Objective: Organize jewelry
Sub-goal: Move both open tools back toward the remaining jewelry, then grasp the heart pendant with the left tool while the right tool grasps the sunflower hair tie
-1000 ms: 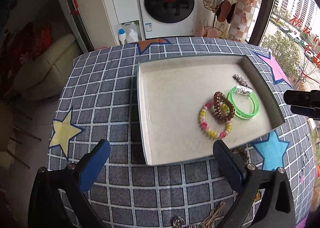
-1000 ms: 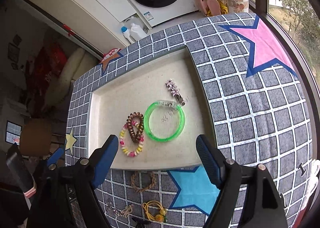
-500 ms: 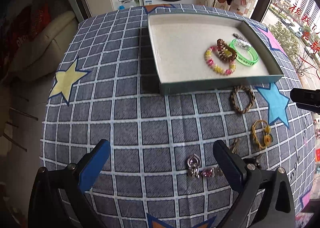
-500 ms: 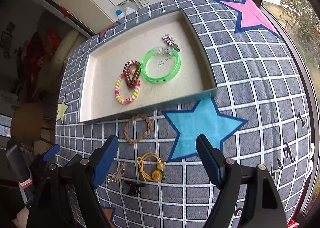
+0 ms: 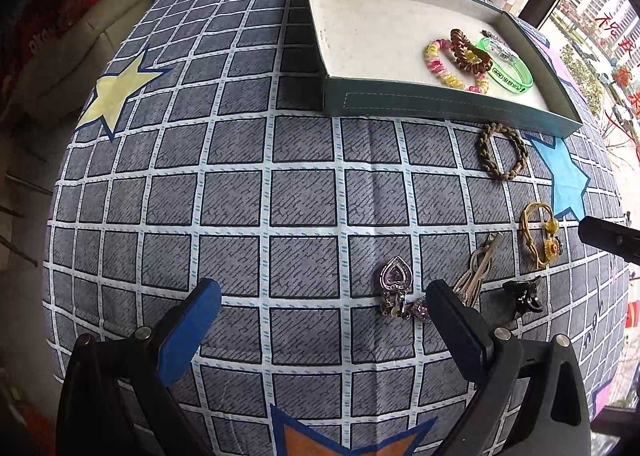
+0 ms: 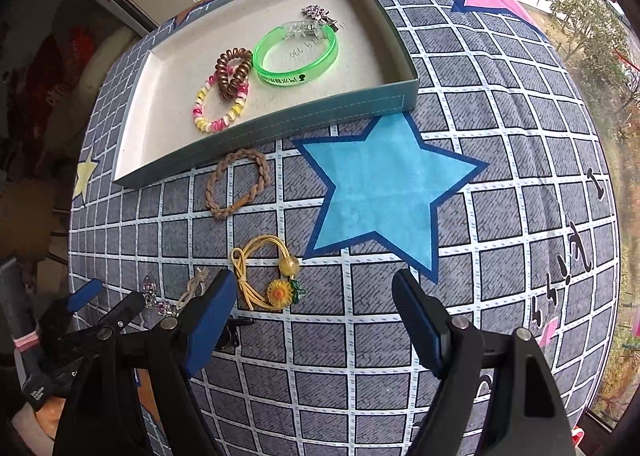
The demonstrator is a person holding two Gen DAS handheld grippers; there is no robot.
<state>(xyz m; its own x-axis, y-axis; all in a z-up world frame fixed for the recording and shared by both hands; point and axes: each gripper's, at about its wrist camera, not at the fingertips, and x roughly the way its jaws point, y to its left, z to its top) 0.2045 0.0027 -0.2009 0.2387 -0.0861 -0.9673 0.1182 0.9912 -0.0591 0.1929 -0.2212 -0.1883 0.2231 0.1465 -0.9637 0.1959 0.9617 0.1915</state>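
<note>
A teal tray [image 5: 448, 106] [image 6: 332, 112] holds a green bangle [image 6: 298, 54], a brown coil tie [image 6: 234, 70], a pink-yellow bead bracelet [image 6: 220, 108] and a silver clip [image 6: 318, 14]. On the cloth lie a braided tan bracelet [image 5: 502, 152] [image 6: 236, 184], a yellow sunflower tie [image 5: 540, 234] [image 6: 266, 272], a heart pendant piece [image 5: 396, 290], a beige clip [image 5: 480, 268] and a black clip [image 5: 522, 294]. My left gripper [image 5: 320, 320] is open, its right finger beside the pendant. My right gripper [image 6: 314, 314] is open, its left finger next to the sunflower tie.
The table has a grey checked cloth [image 5: 240, 196] with star patches; a blue star [image 6: 384, 192] lies right of the loose pieces. A washing machine and a sofa stand beyond the table. A window runs along the right side.
Both grippers have pulled back from above the tray and dropped low over the near part of the cloth. The loose pieces have come into view near the fingers. Both stay open.
</note>
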